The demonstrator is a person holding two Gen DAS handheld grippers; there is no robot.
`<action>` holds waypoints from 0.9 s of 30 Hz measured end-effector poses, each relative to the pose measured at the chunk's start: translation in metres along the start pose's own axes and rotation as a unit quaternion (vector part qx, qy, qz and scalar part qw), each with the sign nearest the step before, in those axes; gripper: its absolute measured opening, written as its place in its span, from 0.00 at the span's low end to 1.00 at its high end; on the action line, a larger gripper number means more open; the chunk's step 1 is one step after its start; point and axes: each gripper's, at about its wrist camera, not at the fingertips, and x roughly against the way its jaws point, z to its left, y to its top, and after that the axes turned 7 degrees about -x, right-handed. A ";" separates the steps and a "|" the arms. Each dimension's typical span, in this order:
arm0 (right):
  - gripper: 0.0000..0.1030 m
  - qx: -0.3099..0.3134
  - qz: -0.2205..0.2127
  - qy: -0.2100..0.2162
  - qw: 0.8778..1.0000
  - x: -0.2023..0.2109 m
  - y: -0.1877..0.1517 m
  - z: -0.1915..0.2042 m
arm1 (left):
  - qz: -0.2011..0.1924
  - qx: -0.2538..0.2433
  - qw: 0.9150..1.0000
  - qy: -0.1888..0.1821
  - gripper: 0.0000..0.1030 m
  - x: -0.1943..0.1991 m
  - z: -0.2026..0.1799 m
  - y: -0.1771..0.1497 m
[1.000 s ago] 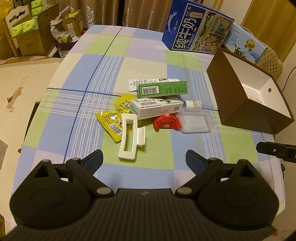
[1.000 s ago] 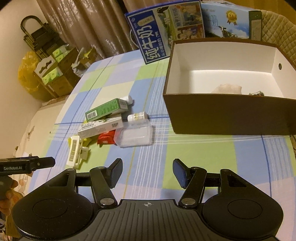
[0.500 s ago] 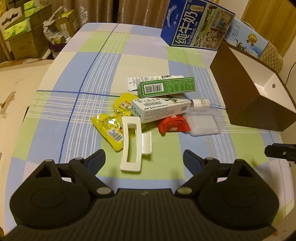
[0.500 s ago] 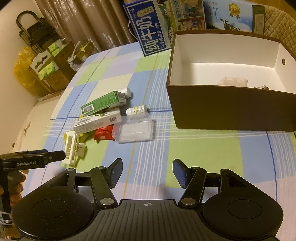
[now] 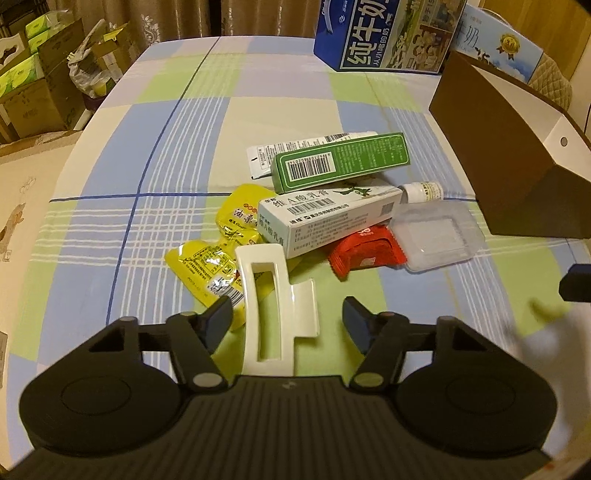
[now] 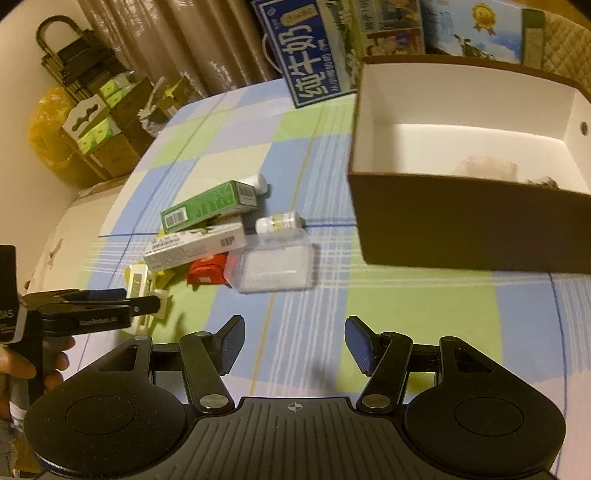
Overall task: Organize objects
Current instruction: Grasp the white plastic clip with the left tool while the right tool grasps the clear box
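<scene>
- Worktop [image 5: 110, 229], covered with a blue, green and cream checked cloth, carries a loose cluster of small items near its middle.
- Left claw [image 5: 286, 321], released, its two blue-padded fingers spread wide; the white hair clip [image 5: 266, 314] lies flat on the cloth between them, neither pad touching it.
- White hair clip, seen from the right wrist [image 6: 142, 291], sits at 9 o'clock of the cluster, directly beside the tip of the left claw [image 6: 144, 304]; a hand [image 6: 22, 373] grips that tool's handle at the frame's left edge.
- Yellow sachets [image 5: 207, 266], two of them, lie at 10 to 11 o'clock of the clip, partly beneath it.
- White carton [image 5: 328, 218], printed with a barcode, rests at 12 o'clock of the clip, overlapping a red packet [image 5: 364, 251] at its 4 o'clock.
- Green carton [image 5: 340, 162] lies beyond the white carton, upon a white tube [image 5: 288, 149].
- Clear plastic case [image 5: 436, 232] lies at 3 o'clock of the red packet; a small white bottle [image 5: 423, 192] lies on its side at the case's 12 o'clock.
- Brown box [image 6: 469, 225], white inside and open-topped, stands at 2 o'clock of the cluster, well apart; a pale object lies in it, too blurred to identify.
- Right claw [image 6: 293, 345], released, fingers apart, hovers over bare cloth at 5 o'clock of the clear case, holding nothing.
- Blue milk carton [image 5: 384, 33] stands at the far edge, 12 o'clock.
</scene>
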 end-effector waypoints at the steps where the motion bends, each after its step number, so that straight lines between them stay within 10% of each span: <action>1: 0.56 0.004 0.000 0.004 1.000 -0.003 0.002 0.002 | 0.001 0.001 1.000 0.000 0.55 -0.002 0.000 0.000; 4: 0.56 0.017 -0.004 0.013 1.000 -0.012 0.007 0.007 | 0.005 0.004 1.000 0.000 0.39 -0.006 0.001 0.001; 27: 0.56 0.124 -0.006 0.022 0.992 -0.125 0.058 0.033 | 0.004 0.090 0.995 0.049 0.36 0.025 0.056 -0.027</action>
